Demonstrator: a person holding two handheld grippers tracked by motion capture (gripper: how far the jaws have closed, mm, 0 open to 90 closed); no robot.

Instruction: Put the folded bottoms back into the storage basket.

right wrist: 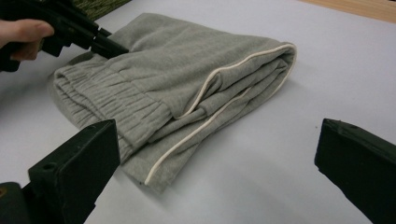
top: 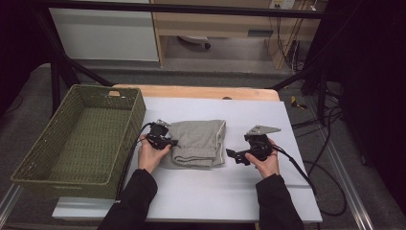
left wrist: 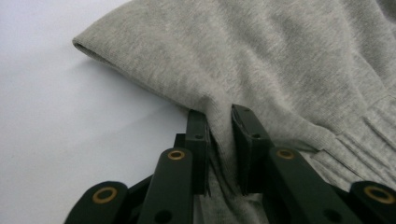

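Midway across the white table top (top: 206, 191) lies a folded grey garment (top: 198, 142) with a ribbed waistband and pale piping along its seam. Left gripper (top: 168, 142) pinches its left edge; right gripper (top: 231, 154), jaws spread, sits just beside its right edge.

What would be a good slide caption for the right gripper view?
Open right hand-held gripper faces folded grey sweatpants pinched by the left hand-held gripper.
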